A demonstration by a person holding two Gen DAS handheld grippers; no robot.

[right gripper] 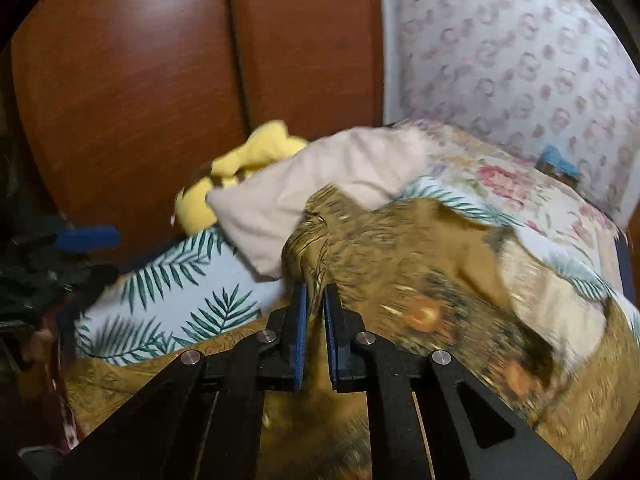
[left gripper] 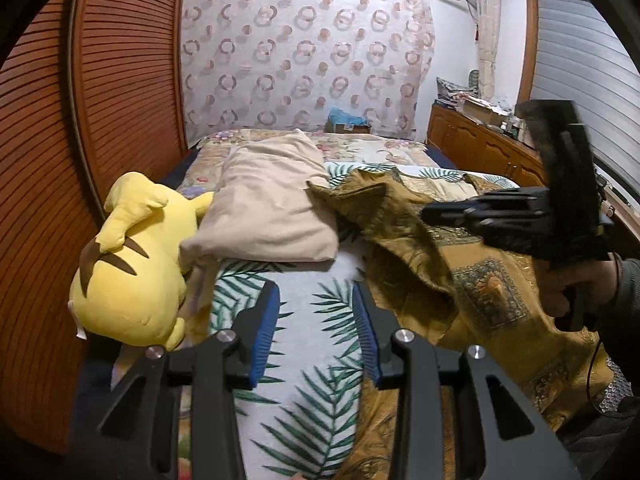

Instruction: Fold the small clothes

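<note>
A mustard-gold patterned garment [left gripper: 472, 280] lies crumpled on the right side of the bed; it also fills the right wrist view [right gripper: 420, 280]. My left gripper [left gripper: 316, 312] is open and empty, low over the palm-leaf sheet just left of the garment. My right gripper [right gripper: 315, 300] has its blue pads nearly together on a raised fold of the garment. In the left wrist view the right gripper [left gripper: 432, 212] comes in from the right, above the cloth, with its tips at a lifted fold.
A yellow plush toy [left gripper: 132, 264] and a beige pillow [left gripper: 268, 200] lie at the left of the palm-leaf sheet [left gripper: 312, 392]. A brown louvred wardrobe [left gripper: 80, 120] runs along the left. A wooden cabinet [left gripper: 480, 148] with clutter stands at the right.
</note>
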